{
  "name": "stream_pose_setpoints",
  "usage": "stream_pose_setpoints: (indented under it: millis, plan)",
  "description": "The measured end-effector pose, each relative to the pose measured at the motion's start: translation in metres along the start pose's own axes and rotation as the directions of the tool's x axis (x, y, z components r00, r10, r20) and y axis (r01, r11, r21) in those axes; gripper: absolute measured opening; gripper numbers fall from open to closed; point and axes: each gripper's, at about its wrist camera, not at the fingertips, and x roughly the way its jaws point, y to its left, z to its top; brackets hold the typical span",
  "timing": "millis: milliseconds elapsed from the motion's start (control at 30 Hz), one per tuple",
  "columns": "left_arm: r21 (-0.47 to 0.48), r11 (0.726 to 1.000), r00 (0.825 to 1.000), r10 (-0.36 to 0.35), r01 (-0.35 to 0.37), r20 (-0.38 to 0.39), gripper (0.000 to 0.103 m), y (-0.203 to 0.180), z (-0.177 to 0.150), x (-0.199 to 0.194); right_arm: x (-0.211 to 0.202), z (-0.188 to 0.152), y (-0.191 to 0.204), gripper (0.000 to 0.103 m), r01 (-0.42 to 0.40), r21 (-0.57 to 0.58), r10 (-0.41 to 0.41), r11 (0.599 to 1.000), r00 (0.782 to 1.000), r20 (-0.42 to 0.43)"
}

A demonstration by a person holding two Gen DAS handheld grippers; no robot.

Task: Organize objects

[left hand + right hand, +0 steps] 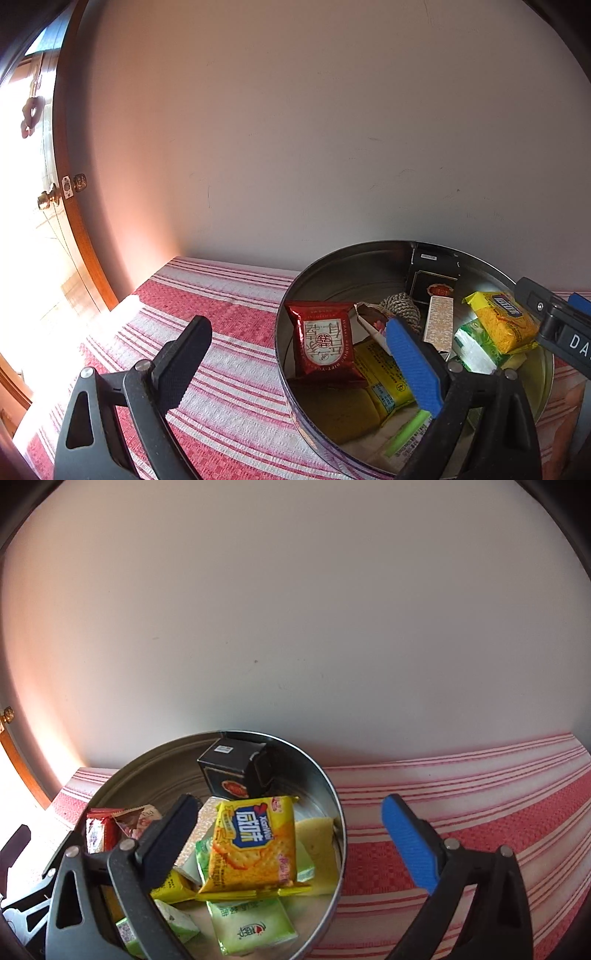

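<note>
Right hand-held gripper (291, 845) spread, left hand-held gripper (299, 365) likewise; yellow cracker packet (253, 843) looks light, crinkly; I'd pinch its sealed edge.

snack-filled round tin (295, 332), striped tablecloth (221, 295)

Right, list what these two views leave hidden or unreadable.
- Left wrist view: the tin near rim and right side are cut off behind the left gripper and right gripper.
- Right wrist view: the red packet sits mostly behind the black finger.
- Black box: label too small to read.
- Packets under the yellow cracker pack: mostly covered.
</note>
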Motion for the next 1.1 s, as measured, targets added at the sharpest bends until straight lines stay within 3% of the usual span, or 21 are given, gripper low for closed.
stream_pose_setpoints:
  millis: [167, 400, 567, 667, 1100]
  plan:
    - [0.011, 1.0, 0.999, 0.006, -0.007, 0.037, 0.097, -0.011, -0.008, -0.012, -0.049, -0.036, -0.025, 0.103, 0.011, 0.042, -0.015, 0.999, 0.995, 0.095]
    - [0.046, 0.999, 0.997, 0.001, -0.004, 0.079, 0.097, -0.026, -0.035, -0.038, -0.084, -0.064, -0.017, 0.103, 0.012, 0.022, -0.015, 1.0, 0.992, 0.127]
    - [0.063, 0.998, 0.99, 0.001, -0.01, 0.142, 0.097, -0.03, -0.052, -0.062, -0.096, -0.07, -0.007, 0.103, 0.045, -0.039, -0.037, 0.998, 0.983, 0.181]
    - [0.048, 0.999, 0.991, -0.021, 0.015, 0.133, 0.097, -0.026, -0.059, -0.069, -0.099, -0.076, -0.002, 0.103, 0.067, -0.075, -0.047, 0.995, 0.971, 0.235]
    - [0.038, 0.999, 0.987, -0.031, 0.025, 0.157, 0.101, -0.024, -0.062, -0.096, -0.108, -0.082, 0.004, 0.103, 0.096, -0.086, -0.066, 0.992, 0.952, 0.299]
